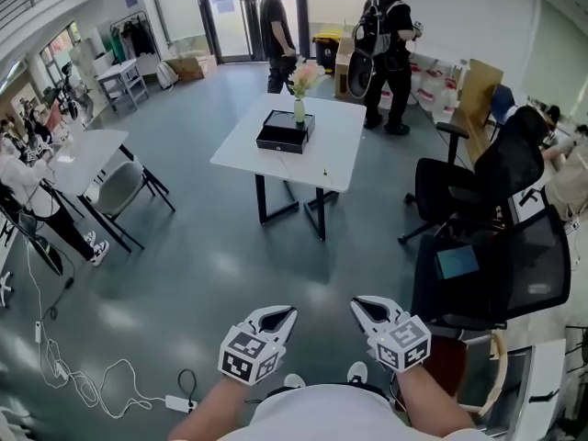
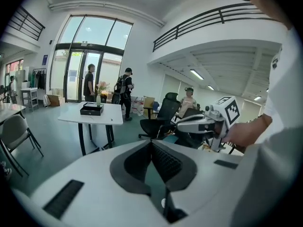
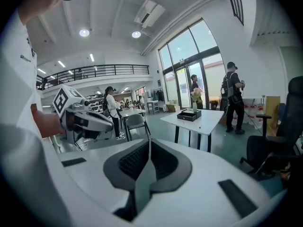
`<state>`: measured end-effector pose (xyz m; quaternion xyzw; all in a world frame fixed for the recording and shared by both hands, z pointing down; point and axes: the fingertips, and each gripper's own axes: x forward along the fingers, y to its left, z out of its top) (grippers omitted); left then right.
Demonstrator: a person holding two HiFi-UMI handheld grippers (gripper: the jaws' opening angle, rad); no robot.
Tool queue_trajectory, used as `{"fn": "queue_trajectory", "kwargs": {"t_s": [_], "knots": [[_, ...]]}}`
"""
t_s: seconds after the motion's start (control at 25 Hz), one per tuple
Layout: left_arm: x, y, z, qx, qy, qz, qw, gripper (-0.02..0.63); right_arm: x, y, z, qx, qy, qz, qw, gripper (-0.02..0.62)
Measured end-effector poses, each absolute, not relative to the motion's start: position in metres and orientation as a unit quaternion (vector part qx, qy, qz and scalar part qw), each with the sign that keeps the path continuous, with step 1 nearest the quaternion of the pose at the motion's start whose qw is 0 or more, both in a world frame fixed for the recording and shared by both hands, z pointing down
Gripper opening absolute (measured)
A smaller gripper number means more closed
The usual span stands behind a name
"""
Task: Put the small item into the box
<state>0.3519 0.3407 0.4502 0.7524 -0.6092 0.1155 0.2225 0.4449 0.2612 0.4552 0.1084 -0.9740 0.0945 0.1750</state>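
Well, L gripper (image 1: 276,316) & R gripper (image 1: 372,307) are hovering bottom-center, jaws together, empty.
Upper center, small item (image 1: 325,170) near box (image 1: 285,131) is showing as mere speck.

black box (image 1: 285,132), vase (image 1: 299,109) on white table (image 1: 342,145); left claw (image 1: 278,317), right claw (image 1: 370,307) low, well apart from it.

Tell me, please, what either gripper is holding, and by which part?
Nothing is held: the left gripper and the right gripper are both shut and empty.

White table (image 1: 342,145) with a flower vase (image 1: 299,110), well ahead of the left claw (image 1: 285,312); beyond it, a person with a backpack (image 1: 390,44). Black office chairs (image 1: 505,168) right of the right claw (image 1: 361,304); floor power strip (image 1: 177,402) left of both.
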Motion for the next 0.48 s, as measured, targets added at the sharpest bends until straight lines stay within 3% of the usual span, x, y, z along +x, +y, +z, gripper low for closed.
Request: {"fn": "queue_trajectory", "kwargs": {"t_s": [0.16,0.48], "knots": [[0.326,0.361,0.462,0.752,-0.608,0.118,0.228,0.016,0.420,0.289,0.478,0.110,-0.968,0.081,0.209,0.017],[0.250,0.383,0.479,0.731,-0.626,0.106,0.251,0.016,0.349,0.322,0.484,0.078,-0.970,0.089,0.214,0.017]]}}
